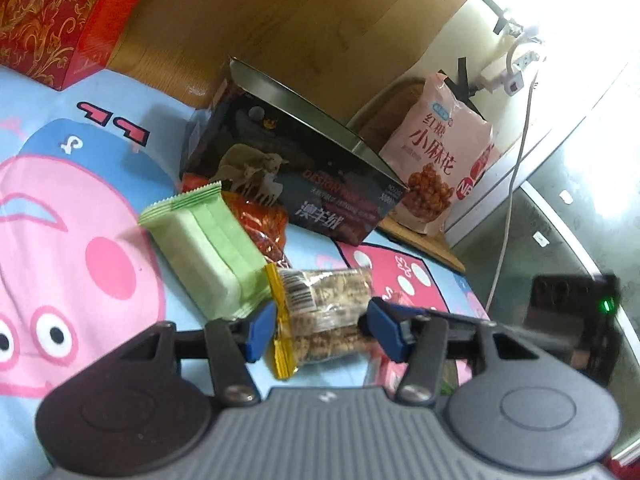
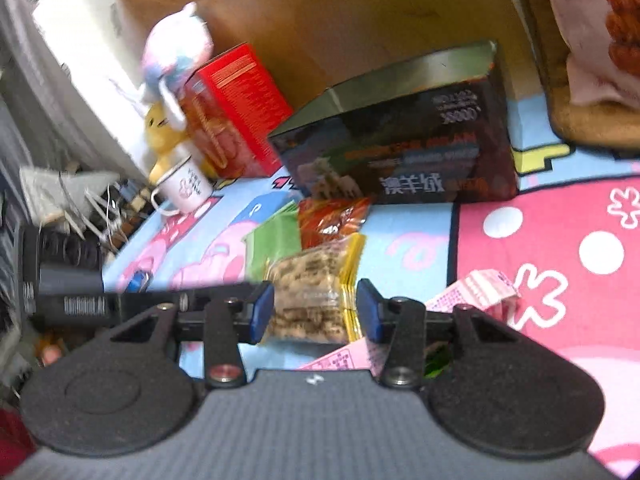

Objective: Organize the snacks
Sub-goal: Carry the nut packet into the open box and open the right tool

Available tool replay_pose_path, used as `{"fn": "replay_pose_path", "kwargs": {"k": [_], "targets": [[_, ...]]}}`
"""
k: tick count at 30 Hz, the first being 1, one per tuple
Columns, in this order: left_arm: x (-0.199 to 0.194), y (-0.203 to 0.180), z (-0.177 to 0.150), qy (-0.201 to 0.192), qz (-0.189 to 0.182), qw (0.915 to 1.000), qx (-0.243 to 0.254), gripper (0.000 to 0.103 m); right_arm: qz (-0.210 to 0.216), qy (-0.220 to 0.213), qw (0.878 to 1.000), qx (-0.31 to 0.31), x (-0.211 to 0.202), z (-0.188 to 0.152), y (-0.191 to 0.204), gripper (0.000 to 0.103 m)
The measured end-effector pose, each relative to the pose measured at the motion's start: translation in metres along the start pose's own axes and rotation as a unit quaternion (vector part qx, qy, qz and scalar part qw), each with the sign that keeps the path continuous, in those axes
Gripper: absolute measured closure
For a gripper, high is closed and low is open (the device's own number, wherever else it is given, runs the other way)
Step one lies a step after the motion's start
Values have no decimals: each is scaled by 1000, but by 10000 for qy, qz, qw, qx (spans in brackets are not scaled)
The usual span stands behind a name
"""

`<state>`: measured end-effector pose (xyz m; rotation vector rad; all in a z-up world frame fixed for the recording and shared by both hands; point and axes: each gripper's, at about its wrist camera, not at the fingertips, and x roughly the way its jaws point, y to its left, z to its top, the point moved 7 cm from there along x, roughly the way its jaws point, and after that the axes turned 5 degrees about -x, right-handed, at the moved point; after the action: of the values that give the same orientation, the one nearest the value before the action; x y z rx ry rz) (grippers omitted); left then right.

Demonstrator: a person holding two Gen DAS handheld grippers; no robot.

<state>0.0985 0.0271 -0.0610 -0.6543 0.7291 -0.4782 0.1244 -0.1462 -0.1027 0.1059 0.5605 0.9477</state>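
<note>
We read "澳羊绒" and part of "DESIGN" on the dark box (image 1: pixel 304 184) — and "红糖 小麻花" on the pink bag (image 1: pixel 436 152). The black device (image 2: pixel 72 300) carried white lettering, too blurred to make out.

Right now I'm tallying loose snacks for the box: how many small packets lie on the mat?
3: a green packet, a red packet behind it by the dark box, and a yellow-edged nut bar. More may be hidden.
</note>
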Motion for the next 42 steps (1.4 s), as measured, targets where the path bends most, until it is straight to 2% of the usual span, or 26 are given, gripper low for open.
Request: {"fn": "replay_pose_path", "kwargs": {"k": [3,6,10,13,18,22,24,25,27,28,29,30,32,34,38,42], "targets": [[4,0,-2,100,51,9999,42,52,-54,62,9986,-521,1,-7,16,54],[4,-1,-3,79,58,9999,80,52,-431,49,9950,-895,5,-10,22,73],[1,-4,-1,18,-47,10000,23,52,-382,-163,9963,-755,0,-5,21,81],[-7,-10,8,-100,-200,9997,-101,52,-383,-444,9949,-825,-10,7,27,83],[-16,-35,49,-457,-210,9985,208,52,-347,-954,9904,-936,-19,42,31,83],[-2,-58,91,-730,-78,9953,632,52,-492,-1319,9859,-907,-19,81,17,83],[13,-72,111,-809,-21,9934,813,47,-658,-1466,9831,-872,-17,101,3,82],[23,-77,119,-806,7,9930,863,41,-775,-1490,9819,-877,-14,109,-5,80],[47,-82,128,-706,134,9928,959,40,-1266,-1407,9773,-953,-5,117,-24,68],[55,-80,129,-639,263,9934,918,42,-1609,-1364,9728,-956,-3,117,-35,58],[57,-76,127,-599,344,9943,811,42,-1861,-1360,9687,-921,-5,114,-42,58],[55,-73,123,-578,241,9957,687,42,-1932,-1390,9675,-850,-10,109,-48,58],[44,-66,111,-590,66,9965,588,42,-1752,-1522,9706,-643,-28,93,-53,58],[31,-59,96,-613,85,9965,561,42,-1751,-1536,9714,-456,-41,71,-57,58],[18,-55,53,-185,-52,9980,594,42,-1700,-1306,9766,184,-59,19,-66,58],[8,-64,8,179,-205,9969,738,42,-1610,-1325,9759,642,-81,-19,-61,58]]}}
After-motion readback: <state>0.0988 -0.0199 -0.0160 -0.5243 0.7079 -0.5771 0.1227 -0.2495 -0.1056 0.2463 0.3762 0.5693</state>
